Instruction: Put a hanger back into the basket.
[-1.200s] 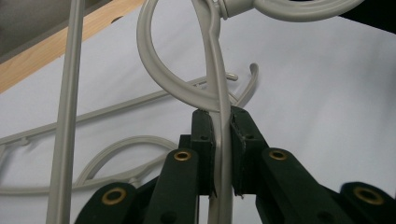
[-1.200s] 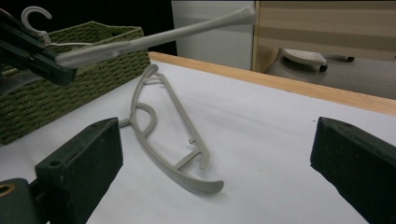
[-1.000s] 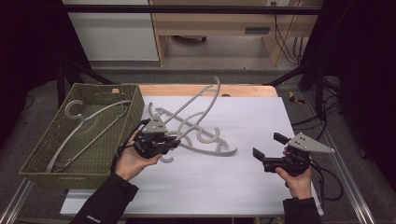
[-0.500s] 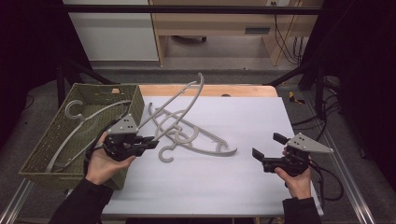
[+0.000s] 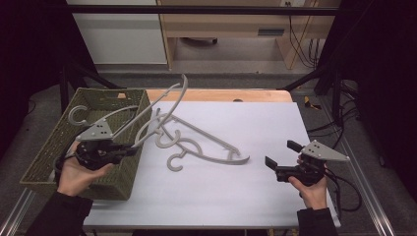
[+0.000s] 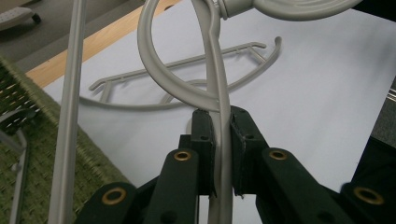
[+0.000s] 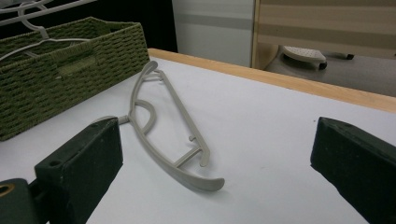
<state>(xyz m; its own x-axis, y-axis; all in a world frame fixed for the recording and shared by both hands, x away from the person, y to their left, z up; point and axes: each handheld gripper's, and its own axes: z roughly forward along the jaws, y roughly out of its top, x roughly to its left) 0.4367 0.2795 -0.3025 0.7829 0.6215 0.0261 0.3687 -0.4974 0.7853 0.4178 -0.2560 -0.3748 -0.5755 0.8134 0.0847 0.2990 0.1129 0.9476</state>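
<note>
The held hanger (image 5: pixel 162 101) is pale grey plastic, thin and curved, with a round hook; it hangs tilted in the air above the basket's (image 5: pixel 123 172) near right corner, one arm rising up and away from it toward the table's (image 5: pixel 275 123) far edge. The left gripper (image 5: pixel 129 149) has its fingers (image 6: pixel 204 140) clenched on the hanger's thin bar, with the hook looping just past them. A second hanger (image 5: pixel 211 150) of the same grey lies flat on the table right of the basket, its hook (image 5: pixel 175 162) pointing toward the near edge. At least one more hanger (image 5: pixel 78 114) lies inside the basket; the exact count there is unclear. The basket is green and woven, one only, at the table's left edge. The right gripper (image 5: pixel 277 160) hovers well right of the basket, fingers (image 7: pixel 79 163) spread wide and grasping nothing.
</note>
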